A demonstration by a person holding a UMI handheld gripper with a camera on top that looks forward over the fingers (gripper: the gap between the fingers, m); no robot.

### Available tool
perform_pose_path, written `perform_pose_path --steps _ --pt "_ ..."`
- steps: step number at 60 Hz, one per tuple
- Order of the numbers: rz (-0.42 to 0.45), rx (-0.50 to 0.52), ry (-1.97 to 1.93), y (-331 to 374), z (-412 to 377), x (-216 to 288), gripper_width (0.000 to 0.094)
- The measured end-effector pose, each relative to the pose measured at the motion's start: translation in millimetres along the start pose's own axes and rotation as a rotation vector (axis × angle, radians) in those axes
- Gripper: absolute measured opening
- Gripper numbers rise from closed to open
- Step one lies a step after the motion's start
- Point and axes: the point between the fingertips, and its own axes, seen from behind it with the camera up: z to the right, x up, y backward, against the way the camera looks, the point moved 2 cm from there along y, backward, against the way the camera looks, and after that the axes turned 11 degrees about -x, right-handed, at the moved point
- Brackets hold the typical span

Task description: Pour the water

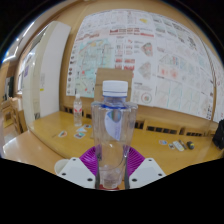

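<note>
Clear bottle [113,135] upright, gripper [112,170] level, clamping it

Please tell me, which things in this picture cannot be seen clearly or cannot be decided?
- Bottle, gripper view: its base is hidden low between the tool fingers; water level unclear.
- Small items on the table, near a second bottle: too small to name.
- Wall posters: text too small to read.
- A receiving cup: none can be made out.

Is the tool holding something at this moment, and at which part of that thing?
Yes. The tool is shut on the clear water bottle, its pads pressing the lower body from both sides; the white cap is untouched.
</note>
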Motion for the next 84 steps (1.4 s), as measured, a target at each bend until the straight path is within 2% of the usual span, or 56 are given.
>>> perform_pose_path --steps 20,21,23,24,28,34,38,42,45,47,52,61,73,84 --pt "-0.149 0.022 -0.028 -26 -14 -121 0.0341" --pt "-0.094 0.019 -0.043 -28 -14 -112 0.0344" --pt "-0.108 0.011 -0.034 -24 -13 -121 0.0346" --pt "-0.08 0.011 -0.038 -24 -14 -117 0.035" --pt "-0.08 -0.003 -0.048 -21 -12 -120 0.0385" --pt "-0.088 -0.011 -0.059 -26 -10 -121 0.0496" --pt "-0.163 -0.023 -0.061 -23 -10 -131 0.0576" --pt "-0.235 -0.029 -0.077 -11 -11 -137 0.0872" --pt "-0.25 -0.051 -0.081 0 -6 -134 0.0834" --pt "-0.248 -0.069 -0.076 12 -3 -127 0.0859" --pt "-0.234 -0.102 -0.049 50 -1 -110 0.0852" --pt "-0.274 -0.165 -0.055 142 -8 -82 0.0853" --pt "-0.294 -0.23 -0.062 253 -33 -76 0.0854" --pt "-0.295 -0.26 -0.07 310 -52 -74 0.0851"
